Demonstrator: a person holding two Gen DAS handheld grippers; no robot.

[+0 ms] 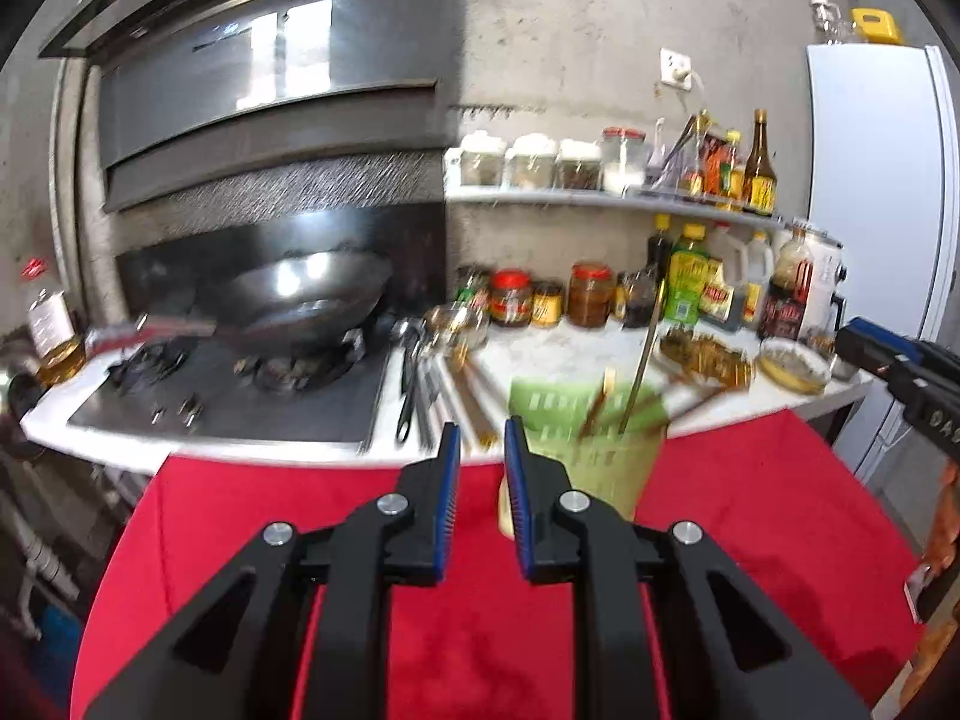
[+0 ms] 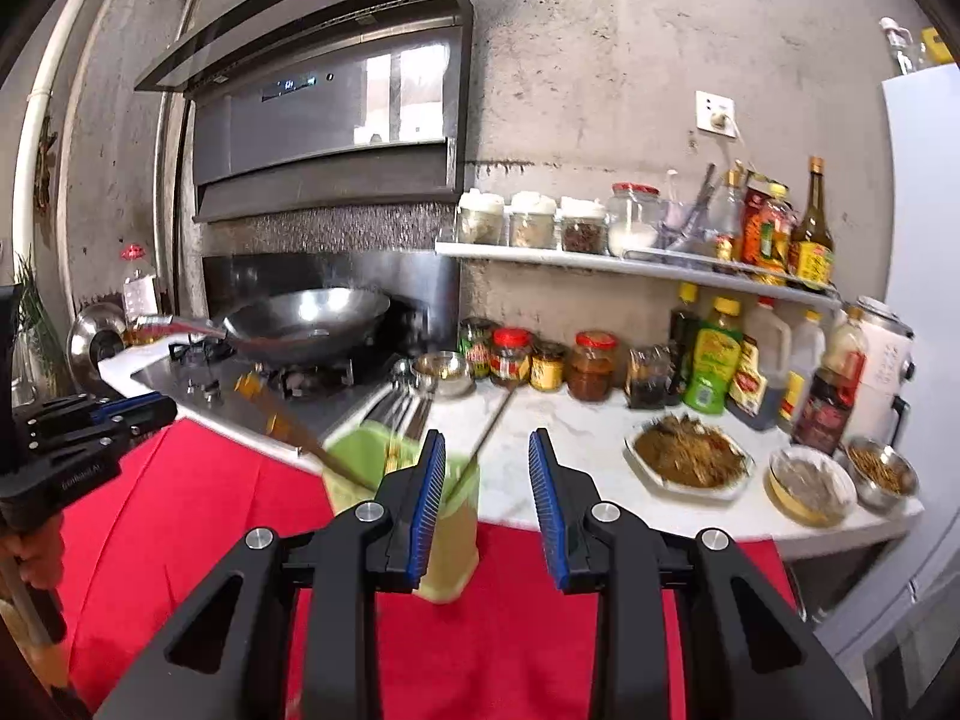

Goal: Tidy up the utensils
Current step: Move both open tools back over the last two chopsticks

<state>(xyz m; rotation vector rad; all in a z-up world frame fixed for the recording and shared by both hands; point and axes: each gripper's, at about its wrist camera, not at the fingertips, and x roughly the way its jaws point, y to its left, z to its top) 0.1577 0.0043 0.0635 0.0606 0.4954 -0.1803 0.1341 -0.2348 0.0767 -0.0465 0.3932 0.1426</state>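
Kitchen backdrop: stove, shelf and condiments

A steel wok (image 2: 306, 324) sits on the gas hob (image 1: 240, 384) left of centre, under a range hood (image 2: 324, 96). At right, jars and bottles crowd a wall shelf (image 2: 630, 264) and the white bench (image 2: 576, 420); a plate of brown food (image 2: 690, 456) lies lower right, red cloth (image 2: 180, 510) below.

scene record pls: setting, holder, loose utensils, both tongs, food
setting: kitchen counter beside stove with wok
holder: green utensil holder at counter's front edge, a few utensils in it
loose utensils: group lying on counter by stove
left tongs: open, nothing between
right tongs: open, nothing between
food: plate and two bowls at right
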